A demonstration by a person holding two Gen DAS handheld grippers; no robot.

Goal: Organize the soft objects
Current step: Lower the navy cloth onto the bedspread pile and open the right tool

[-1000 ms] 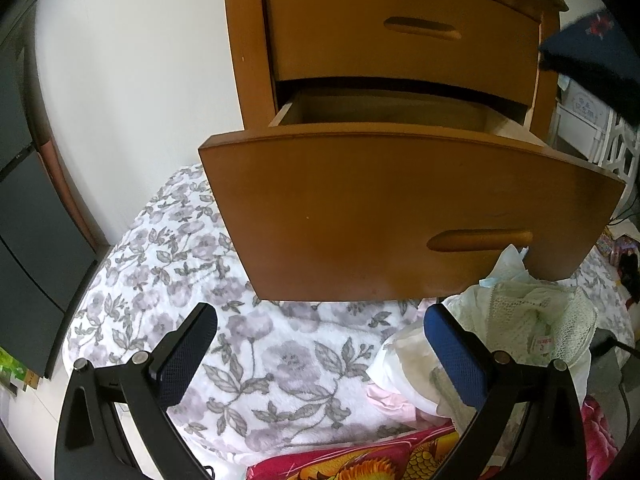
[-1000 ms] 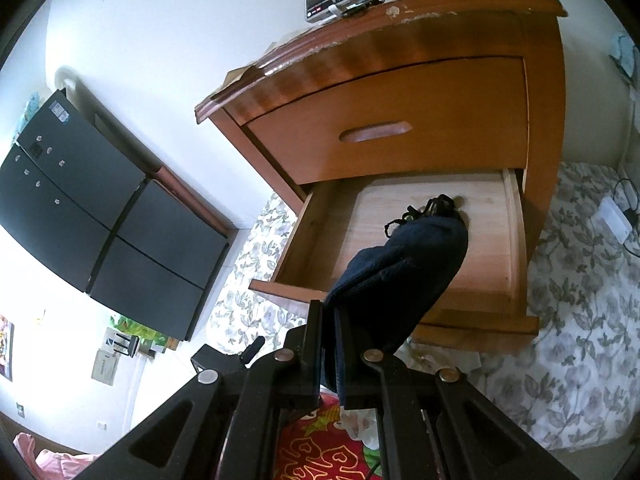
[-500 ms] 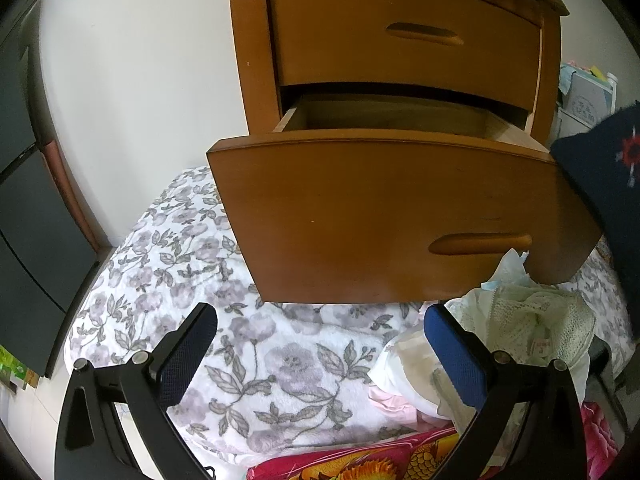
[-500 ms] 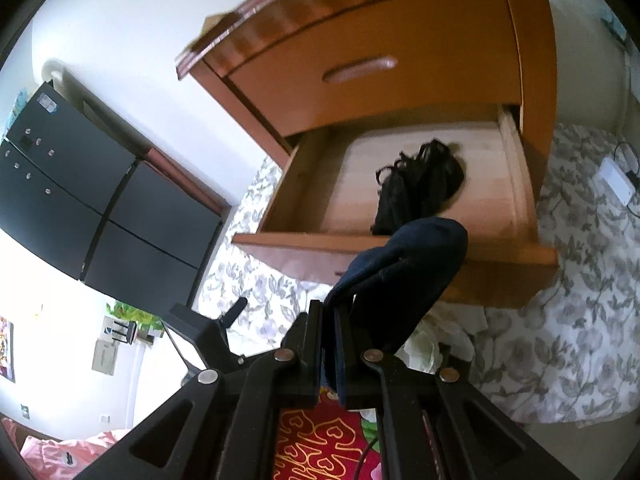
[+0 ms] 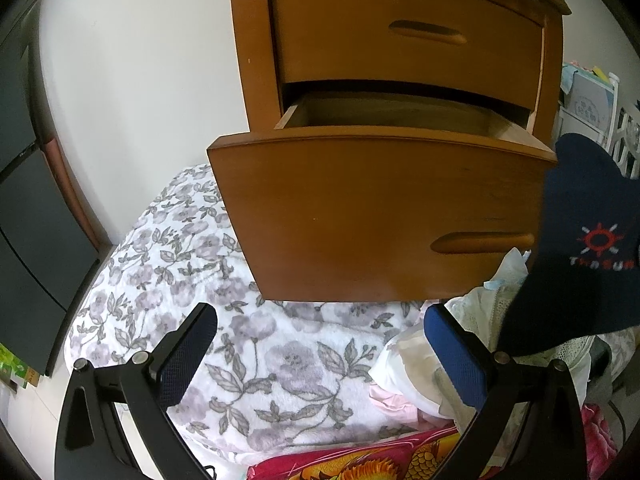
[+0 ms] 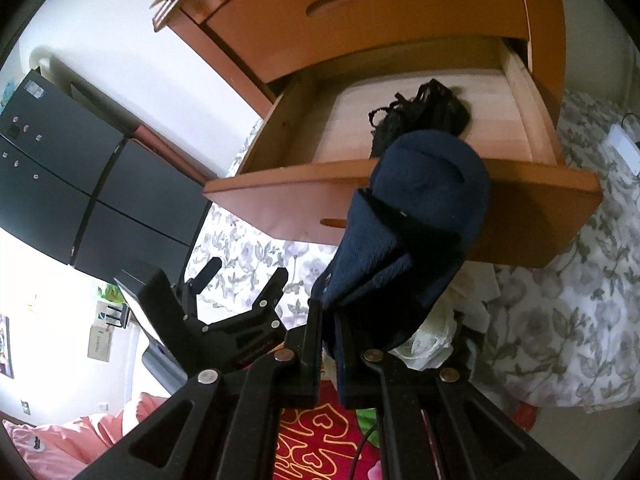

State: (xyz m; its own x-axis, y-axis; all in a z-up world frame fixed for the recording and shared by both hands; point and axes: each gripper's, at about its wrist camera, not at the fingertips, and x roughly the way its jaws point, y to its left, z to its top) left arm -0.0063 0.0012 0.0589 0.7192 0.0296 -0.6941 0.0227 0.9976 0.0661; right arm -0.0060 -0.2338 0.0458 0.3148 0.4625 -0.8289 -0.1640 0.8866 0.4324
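Right wrist view: right gripper (image 6: 329, 350) pinches navy sock (image 6: 416, 240) before open drawer (image 6: 400, 184); black garment (image 6: 420, 114) already inside at 12 o'clock; left gripper (image 5: 320, 356) spread, empty; white garments (image 5: 432, 364) at 4 o'clock still unsorted.

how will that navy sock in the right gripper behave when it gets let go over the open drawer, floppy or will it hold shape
Probably floppy: the navy sock bends over above the right gripper, which pinches it at one edge only. It looks light, so it should drop limply and land crumpled, much like the black bundle already in the open drawer. Knit fabric is unlikely to slide or roll afterwards.
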